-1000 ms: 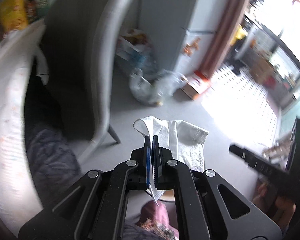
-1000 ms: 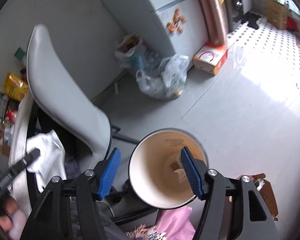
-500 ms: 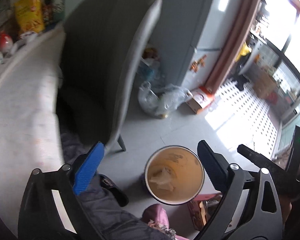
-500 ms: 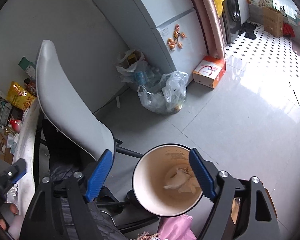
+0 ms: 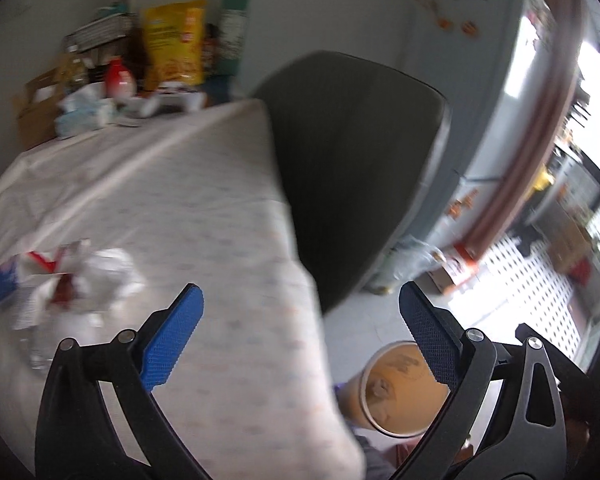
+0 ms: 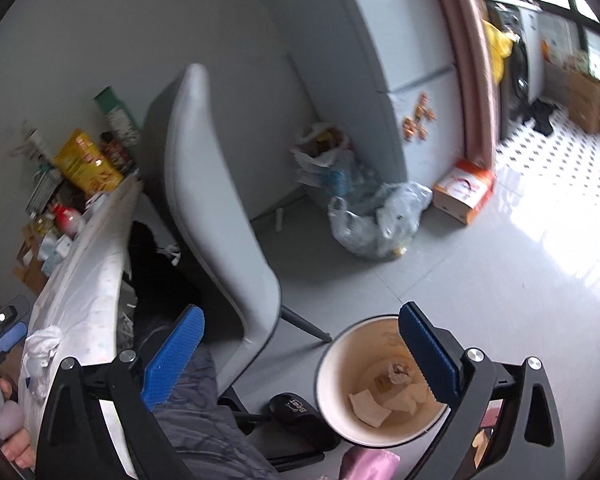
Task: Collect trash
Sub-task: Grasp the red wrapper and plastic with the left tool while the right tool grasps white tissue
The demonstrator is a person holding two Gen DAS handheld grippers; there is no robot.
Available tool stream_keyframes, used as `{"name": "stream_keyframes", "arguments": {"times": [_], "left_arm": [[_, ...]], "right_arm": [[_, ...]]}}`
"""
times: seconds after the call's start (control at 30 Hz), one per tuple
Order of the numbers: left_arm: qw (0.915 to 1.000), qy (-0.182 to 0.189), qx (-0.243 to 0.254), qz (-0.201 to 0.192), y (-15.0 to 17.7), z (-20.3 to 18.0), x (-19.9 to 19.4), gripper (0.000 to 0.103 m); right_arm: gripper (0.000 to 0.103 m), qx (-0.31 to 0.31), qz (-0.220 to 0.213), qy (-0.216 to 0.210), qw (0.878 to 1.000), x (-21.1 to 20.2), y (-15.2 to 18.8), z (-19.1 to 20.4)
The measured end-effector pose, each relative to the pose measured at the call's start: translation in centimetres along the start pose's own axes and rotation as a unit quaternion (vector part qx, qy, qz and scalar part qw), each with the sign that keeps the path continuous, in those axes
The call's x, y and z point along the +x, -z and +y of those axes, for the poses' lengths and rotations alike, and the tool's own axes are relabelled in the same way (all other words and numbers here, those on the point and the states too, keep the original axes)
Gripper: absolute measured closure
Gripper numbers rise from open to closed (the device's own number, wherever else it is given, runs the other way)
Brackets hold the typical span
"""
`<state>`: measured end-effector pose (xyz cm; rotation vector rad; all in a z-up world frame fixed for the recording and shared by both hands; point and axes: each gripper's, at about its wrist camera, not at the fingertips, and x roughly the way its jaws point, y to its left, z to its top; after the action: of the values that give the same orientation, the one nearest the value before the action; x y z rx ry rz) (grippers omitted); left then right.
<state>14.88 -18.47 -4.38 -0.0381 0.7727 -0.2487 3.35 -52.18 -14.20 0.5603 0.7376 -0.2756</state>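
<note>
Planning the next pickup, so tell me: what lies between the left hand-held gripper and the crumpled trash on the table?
Only bare tablecloth, in the left wrist view. The open left hand-held gripper is empty; the crumpled trash lies beyond its left finger.

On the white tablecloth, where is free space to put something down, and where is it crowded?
The middle of the white tablecloth lies bare, between the crumpled white wrappers at its near left and the yellow snack bag, red-capped bottle and boxes along the wall. That far end is crowded.
</note>
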Motion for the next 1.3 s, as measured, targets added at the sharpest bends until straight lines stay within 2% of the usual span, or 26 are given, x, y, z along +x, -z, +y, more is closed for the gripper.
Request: {"name": "stream_keyframes", "arguments": {"times": [0.17,0.43,0.63,0.67,0.73,0.8,0.93,1.0,1.2,1.27,1.3], "left_arm": [[0.9988,-0.029,-0.036,-0.017,0.0,4.6,-1.6,0.006],[0.9940,-0.065,-0.079,-0.038,0.1,11.8,-3.7,0.006],[0.9895,-0.090,-0.107,-0.039,0.6,16.3,-4.6,0.007],[0.9889,-0.092,-0.110,-0.038,0.8,17.1,-4.6,0.008],[0.9880,-0.096,-0.116,-0.033,1.0,18.0,-4.6,0.018],[0.9868,-0.096,-0.128,-0.026,1.2,19.2,-4.4,0.023],[0.9866,-0.093,-0.133,-0.014,1.7,20.4,-3.5,0.025],[0.9872,-0.090,-0.131,-0.009,1.8,20.5,-3.0,0.027],[0.9895,-0.083,-0.119,0.006,1.8,20.1,-0.9,0.031],[0.9898,-0.084,-0.114,0.015,1.8,20.0,-0.1,0.038],[0.9896,-0.084,-0.116,0.017,1.8,20.1,0.2,0.047]], "right_arm": [[0.007,-0.029,0.000,0.011,1.000,-0.4,0.1,4.4],[0.007,-0.074,0.022,-0.082,0.994,-0.6,0.5,10.0],[0.007,-0.113,0.031,-0.123,0.985,-0.8,1.4,14.9],[0.007,-0.119,0.033,-0.127,0.984,-0.8,1.5,15.5],[0.007,-0.138,0.038,-0.135,0.981,-0.7,1.9,17.3],[0.007,-0.149,0.043,-0.142,0.978,-0.5,2.1,18.7],[0.007,-0.161,0.053,-0.164,0.972,-0.3,2.5,20.9],[0.010,-0.167,0.057,-0.170,0.970,0.0,2.6,22.0],[0.025,-0.181,0.080,-0.200,0.960,1.0,3.1,25.3],[0.034,-0.187,0.089,-0.208,0.956,1.4,3.3,26.4],[0.036,-0.189,0.093,-0.213,0.954,1.6,3.5,27.0]]}}
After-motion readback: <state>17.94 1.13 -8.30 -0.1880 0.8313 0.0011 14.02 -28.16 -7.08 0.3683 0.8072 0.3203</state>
